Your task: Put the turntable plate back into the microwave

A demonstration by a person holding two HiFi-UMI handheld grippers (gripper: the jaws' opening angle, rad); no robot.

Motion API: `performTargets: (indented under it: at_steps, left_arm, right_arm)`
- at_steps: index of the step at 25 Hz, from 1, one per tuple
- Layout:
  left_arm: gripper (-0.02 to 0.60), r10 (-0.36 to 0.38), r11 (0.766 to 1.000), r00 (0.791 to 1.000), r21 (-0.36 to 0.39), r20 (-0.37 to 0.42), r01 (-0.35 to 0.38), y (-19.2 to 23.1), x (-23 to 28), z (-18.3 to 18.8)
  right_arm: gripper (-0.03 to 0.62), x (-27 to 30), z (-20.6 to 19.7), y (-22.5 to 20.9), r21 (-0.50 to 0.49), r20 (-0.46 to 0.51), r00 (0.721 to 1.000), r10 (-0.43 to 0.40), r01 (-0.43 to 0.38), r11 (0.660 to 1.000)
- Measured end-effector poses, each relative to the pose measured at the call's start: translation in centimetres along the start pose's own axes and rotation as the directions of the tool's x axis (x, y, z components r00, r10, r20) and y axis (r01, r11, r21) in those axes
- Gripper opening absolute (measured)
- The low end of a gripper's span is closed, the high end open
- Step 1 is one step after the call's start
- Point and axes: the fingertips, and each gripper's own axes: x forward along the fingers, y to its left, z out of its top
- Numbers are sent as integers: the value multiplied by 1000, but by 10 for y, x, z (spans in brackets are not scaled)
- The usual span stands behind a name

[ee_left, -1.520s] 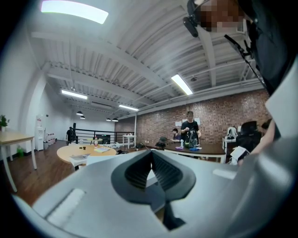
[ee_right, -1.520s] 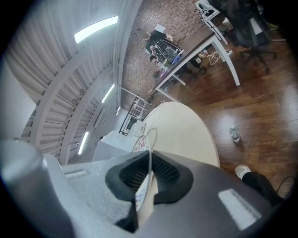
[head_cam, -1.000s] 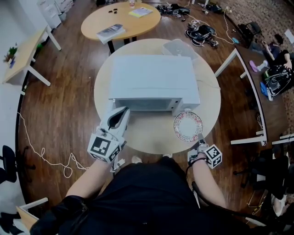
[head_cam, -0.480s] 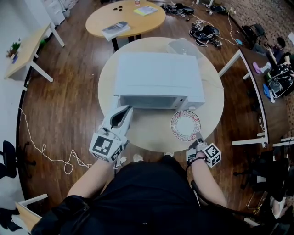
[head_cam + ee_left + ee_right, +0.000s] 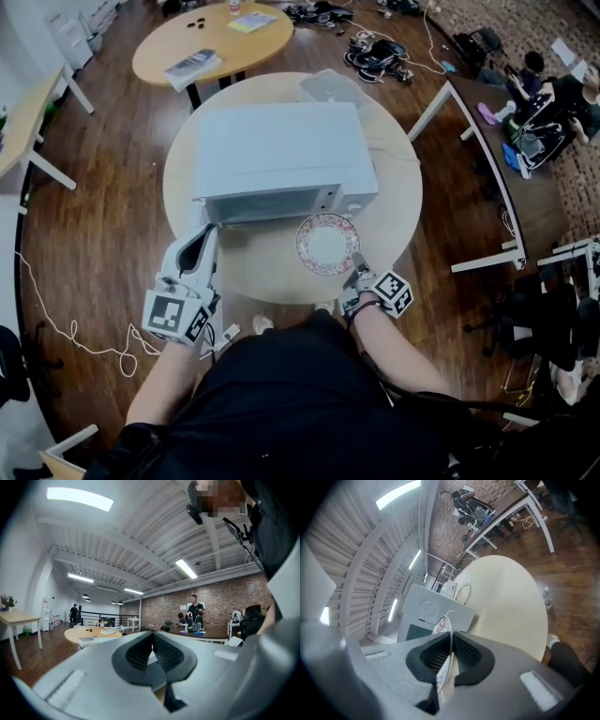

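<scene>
The turntable plate (image 5: 327,244), white with a red patterned rim, hangs flat just above the round table, in front of the right half of the white microwave (image 5: 281,150). My right gripper (image 5: 354,265) is shut on the plate's near rim. In the right gripper view the plate (image 5: 442,623) shows edge-on between the pads of the right gripper (image 5: 450,641), with the microwave's (image 5: 426,613) dark door window and dial beyond; the door looks closed. My left gripper (image 5: 208,232) is at the microwave's front left corner, shut and empty, its pads (image 5: 140,651) meeting.
The microwave stands on a round cream table (image 5: 394,234). A clear container (image 5: 328,86) sits behind it. A wooden round table (image 5: 216,37) with a book stands farther back, a white desk (image 5: 469,122) to the right, and a cable (image 5: 56,319) lies on the floor at left.
The right gripper has carried the plate leftward along the microwave's front. The left gripper has shifted slightly toward the front left corner.
</scene>
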Motion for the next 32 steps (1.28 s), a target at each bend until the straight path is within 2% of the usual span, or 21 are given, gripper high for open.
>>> performTargets:
  at_steps: [3, 19, 28, 32]
  left_arm:
    - [5, 15, 1000, 1000, 0, -7, -15, 5, -3, -5]
    - [5, -1, 1000, 1000, -5, -12, 1, 1, 1, -9]
    - [5, -21, 1000, 999, -22, -49, 20, 0, 16, -18]
    - [5, 0, 999, 999, -34, -52, -2, 8, 20, -18]
  right_arm:
    - [18, 11, -13, 7, -1, -32, 999, 11, -11, 1000]
    - [18, 25, -31, 27, -27, -87, 996, 32, -35, 999]
    - [18, 33, -42, 39, -33, -155, 986, 53, -58, 998]
    - [20, 50, -55, 47, -35, -206, 975, 79, -88, 996]
